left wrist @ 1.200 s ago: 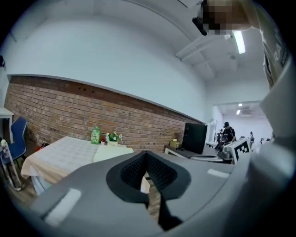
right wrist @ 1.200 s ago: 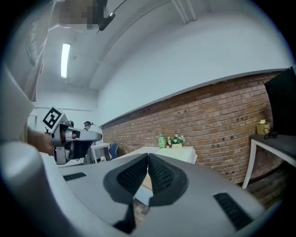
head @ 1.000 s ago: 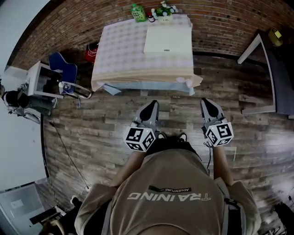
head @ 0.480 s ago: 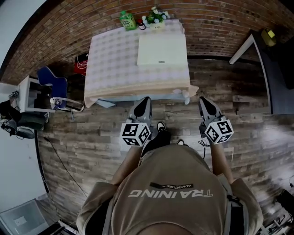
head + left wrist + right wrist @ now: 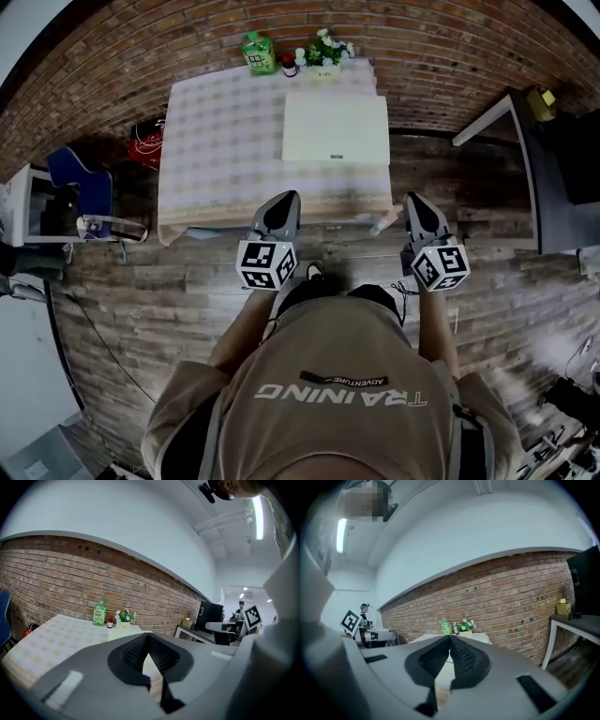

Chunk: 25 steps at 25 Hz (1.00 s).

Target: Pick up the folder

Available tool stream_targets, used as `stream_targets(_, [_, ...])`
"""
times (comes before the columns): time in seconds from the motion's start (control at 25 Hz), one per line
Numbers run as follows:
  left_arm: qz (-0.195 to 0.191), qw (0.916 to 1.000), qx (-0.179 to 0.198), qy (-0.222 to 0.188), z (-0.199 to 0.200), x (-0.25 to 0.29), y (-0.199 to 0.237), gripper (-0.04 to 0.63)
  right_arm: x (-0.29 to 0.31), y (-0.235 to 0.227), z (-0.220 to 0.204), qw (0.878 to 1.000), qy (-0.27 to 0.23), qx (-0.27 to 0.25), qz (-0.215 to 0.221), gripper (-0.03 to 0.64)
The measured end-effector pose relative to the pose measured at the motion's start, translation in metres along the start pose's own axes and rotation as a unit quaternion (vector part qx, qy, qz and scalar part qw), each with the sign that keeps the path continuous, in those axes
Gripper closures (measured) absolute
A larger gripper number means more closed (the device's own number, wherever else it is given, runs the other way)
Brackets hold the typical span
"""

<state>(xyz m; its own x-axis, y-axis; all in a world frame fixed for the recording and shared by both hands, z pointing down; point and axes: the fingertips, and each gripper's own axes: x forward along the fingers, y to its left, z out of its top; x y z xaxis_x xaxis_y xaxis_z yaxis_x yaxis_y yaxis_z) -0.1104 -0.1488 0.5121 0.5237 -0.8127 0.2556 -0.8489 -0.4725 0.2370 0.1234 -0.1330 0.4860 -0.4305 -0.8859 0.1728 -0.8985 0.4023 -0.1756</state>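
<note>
The folder (image 5: 337, 129) is a pale cream rectangle lying flat on the right half of a table with a checked cloth (image 5: 220, 141). In the left gripper view its near corner (image 5: 123, 631) shows just above the jaws. My left gripper (image 5: 284, 200) is shut and empty, its tip over the table's near edge. My right gripper (image 5: 417, 202) is shut and empty too, just off the table's front right corner. The right gripper view looks along the shut jaws (image 5: 450, 638) toward the table.
A green bottle (image 5: 256, 52), a small dark jar (image 5: 290, 67) and a flower pot (image 5: 324, 54) stand at the table's far edge by the brick wall. A blue chair (image 5: 80, 183) is at left, a white desk (image 5: 497, 112) at right. Wood plank floor surrounds.
The person has walked up to the table. Both grippers, earlier over bare floor, now reach its near edge, still shut.
</note>
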Motion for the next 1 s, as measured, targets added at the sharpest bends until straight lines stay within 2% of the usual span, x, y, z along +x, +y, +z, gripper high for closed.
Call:
stream_targets(0.28, [-0.013,0.9997,-0.009,0.018,-0.004,0.035,0.022,0.588,0.029,-0.010,-0.014,0.999,0.037,-0.009,-0.014,0.607])
stream_targets(0.64, [0.002,0.9994,0.001,0.036,0.006,0.097,0.027,0.588,0.090,-0.060,-0.030,0.999,0.044,0.015,0.015,0.606])
stream_targets(0.72, [0.009,0.9994,0.016,0.030,0.019,0.111,0.028,0.588,0.111,-0.077,-0.023,0.998,0.038,0.031,0.026,0.607])
stream_targets(0.84, [0.014,0.9973,0.066,0.030,0.038,0.133,0.033,0.588,0.143,-0.099,-0.008,0.999,0.026,0.037,0.030,0.606])
stream_targets(1.0, [0.034,0.9970,0.063,0.027,0.049,0.165,0.043,0.588,0.175,-0.126,-0.002,0.998,0.044,0.016,0.052,0.606])
